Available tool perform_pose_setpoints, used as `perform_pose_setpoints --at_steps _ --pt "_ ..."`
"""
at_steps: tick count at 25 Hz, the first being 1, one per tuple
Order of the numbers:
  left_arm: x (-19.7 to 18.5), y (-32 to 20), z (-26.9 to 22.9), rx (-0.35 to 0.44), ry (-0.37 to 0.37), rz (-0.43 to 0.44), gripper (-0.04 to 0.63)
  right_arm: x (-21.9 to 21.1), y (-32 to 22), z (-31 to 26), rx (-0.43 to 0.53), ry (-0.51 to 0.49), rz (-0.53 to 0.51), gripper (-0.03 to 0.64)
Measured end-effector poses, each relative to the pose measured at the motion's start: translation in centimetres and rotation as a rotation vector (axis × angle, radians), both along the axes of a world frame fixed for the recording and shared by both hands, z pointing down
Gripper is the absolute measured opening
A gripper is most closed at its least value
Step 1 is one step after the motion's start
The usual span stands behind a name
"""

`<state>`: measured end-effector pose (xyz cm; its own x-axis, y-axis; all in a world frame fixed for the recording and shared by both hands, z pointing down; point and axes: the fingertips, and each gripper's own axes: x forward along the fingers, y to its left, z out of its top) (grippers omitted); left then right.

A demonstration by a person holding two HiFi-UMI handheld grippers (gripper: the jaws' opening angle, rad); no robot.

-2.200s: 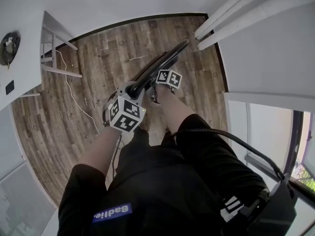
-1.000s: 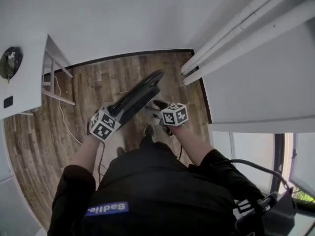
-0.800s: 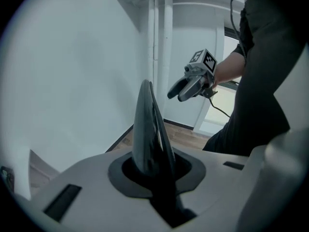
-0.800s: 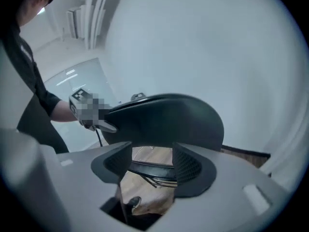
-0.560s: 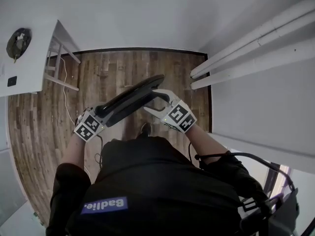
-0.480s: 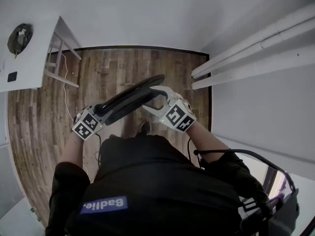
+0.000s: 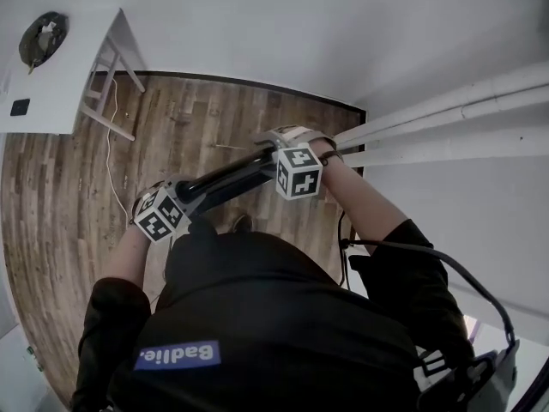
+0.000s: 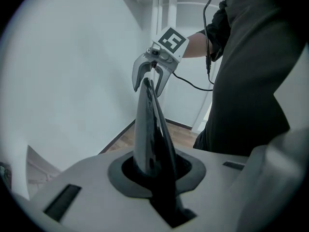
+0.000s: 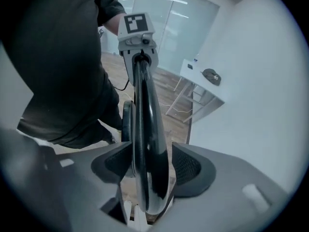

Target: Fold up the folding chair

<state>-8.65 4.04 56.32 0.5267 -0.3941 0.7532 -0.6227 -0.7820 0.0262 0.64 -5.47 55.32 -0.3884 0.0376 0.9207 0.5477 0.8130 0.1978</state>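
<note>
1. The folding chair point(image 7: 225, 181) is black and folded flat. In the head view it shows edge-on as a slim dark bar, held up off the floor point(image 7: 60, 221) in front of the person, running from near left to far right.
2. The left gripper point(image 7: 182, 197) is clamped on the chair's near-left end; in its own view the thin edge sits tight between the dark pads.
3. The right gripper point(image 8: 150, 85) straddles the far-right end. Its jaws stand apart round the glossy rounded rim, with a narrow gap showing on one side.
4. A white table point(image 7: 60, 93) stands at the far left with a small dark object point(image 7: 43, 34) on top. A white cable point(image 7: 107, 157) trails over the wooden floor beside its legs.
5. A white wall closes the far side, and white pipes point(image 7: 446, 114) run along the right, near the right gripper.
6. A black cable point(image 7: 403, 251) loops over the person's right sleeve.
</note>
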Motion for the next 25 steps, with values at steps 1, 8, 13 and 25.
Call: perform_pose_setpoints --at_steps 1,8,13,25 --pt "-0.1 -0.1 0.0 -0.004 0.003 0.002 0.066 -0.1 0.1 0.7 -0.012 0.038 -0.021 0.247" --pt "-1.7 -0.7 0.0 -0.026 0.035 0.008 0.066 -1.6 0.9 3.1 -0.077 0.219 -0.11 0.064" --pt "-3.8 -2.2 -0.3 -0.042 0.025 0.008 0.058 -3.3 -0.2 2.8 -0.114 0.251 -0.066 0.049" --pt "-8.0 -8.9 -2.8 -0.048 0.016 0.23 0.049 -5.9 -4.0 1.2 -0.183 0.204 0.155 0.044"
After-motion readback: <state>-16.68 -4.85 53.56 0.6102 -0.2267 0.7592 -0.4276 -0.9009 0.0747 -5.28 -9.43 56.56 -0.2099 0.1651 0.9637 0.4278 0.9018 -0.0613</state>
